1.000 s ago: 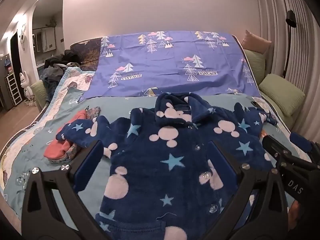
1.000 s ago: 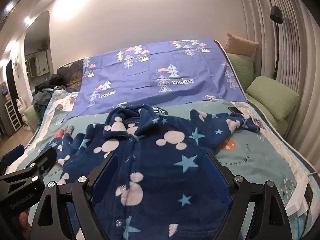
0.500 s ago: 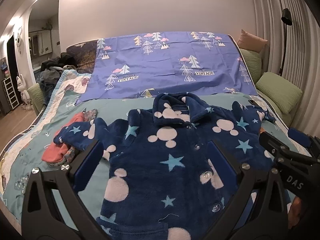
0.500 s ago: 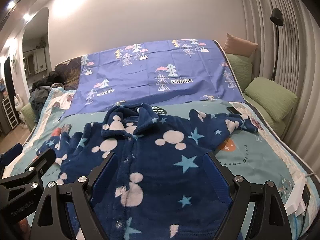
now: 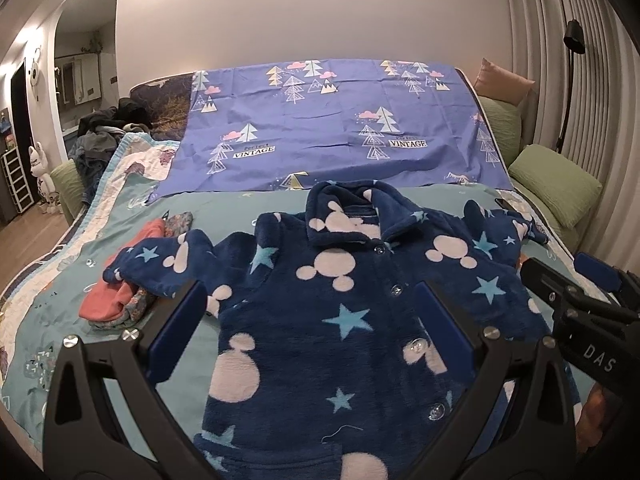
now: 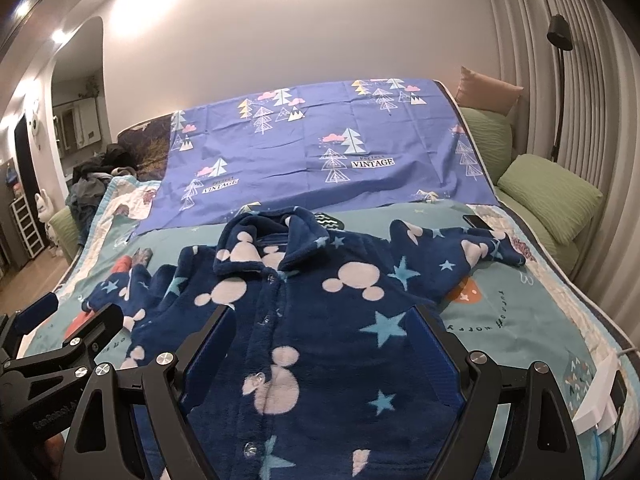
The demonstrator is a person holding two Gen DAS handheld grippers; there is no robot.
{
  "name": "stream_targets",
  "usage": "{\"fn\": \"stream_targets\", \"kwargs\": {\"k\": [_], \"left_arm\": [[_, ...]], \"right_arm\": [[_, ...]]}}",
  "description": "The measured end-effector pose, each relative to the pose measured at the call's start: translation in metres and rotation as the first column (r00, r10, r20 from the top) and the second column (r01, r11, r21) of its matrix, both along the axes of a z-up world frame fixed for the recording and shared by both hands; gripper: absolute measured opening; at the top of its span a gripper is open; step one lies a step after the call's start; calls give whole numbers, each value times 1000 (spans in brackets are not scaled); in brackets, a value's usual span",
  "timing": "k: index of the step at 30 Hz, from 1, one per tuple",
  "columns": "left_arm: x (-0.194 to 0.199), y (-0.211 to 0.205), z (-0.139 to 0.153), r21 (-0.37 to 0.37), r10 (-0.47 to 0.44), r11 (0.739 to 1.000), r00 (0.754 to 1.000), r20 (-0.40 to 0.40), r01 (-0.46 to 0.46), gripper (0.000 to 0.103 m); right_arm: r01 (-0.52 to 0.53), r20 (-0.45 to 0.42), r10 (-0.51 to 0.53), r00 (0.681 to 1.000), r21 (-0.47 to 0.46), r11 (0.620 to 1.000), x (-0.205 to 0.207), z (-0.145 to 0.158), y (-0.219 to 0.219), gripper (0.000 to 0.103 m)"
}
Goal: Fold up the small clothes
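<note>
Across the near bed (image 5: 60, 344) lies the fleece jacket (image 5: 340, 300), buttoned, sleeves spread (unfolded so far). Left gripper (image 5: 308, 320) and right gripper (image 6: 320, 344) hover spread wide, empty; next, likely pinch a sleeve.

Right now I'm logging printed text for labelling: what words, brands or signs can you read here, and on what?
"Perfect VINTAGE": purple tree-print sheet, printed twice beside tree drawings.
"DAS": black body of the right gripper, cut off at the frame edge.
Dark lettering on the teal patterned bedspread: too distorted to read.
Embossed lettering on the left gripper: too faint.
</note>
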State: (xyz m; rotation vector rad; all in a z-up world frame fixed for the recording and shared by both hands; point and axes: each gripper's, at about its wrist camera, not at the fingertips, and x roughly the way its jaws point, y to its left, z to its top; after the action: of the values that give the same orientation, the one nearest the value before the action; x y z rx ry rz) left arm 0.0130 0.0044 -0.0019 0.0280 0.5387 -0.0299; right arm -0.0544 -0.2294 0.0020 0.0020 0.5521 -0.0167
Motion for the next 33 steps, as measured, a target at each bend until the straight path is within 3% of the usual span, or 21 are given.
{"fn": "stream_targets", "kwargs": {"k": [33], "left_arm": [[3,1,-12,-2,-5,1000,999,-47,5,103]], "right_arm": [[-17,-24,17,1000,1,1000,1,-5,6,89]]}}
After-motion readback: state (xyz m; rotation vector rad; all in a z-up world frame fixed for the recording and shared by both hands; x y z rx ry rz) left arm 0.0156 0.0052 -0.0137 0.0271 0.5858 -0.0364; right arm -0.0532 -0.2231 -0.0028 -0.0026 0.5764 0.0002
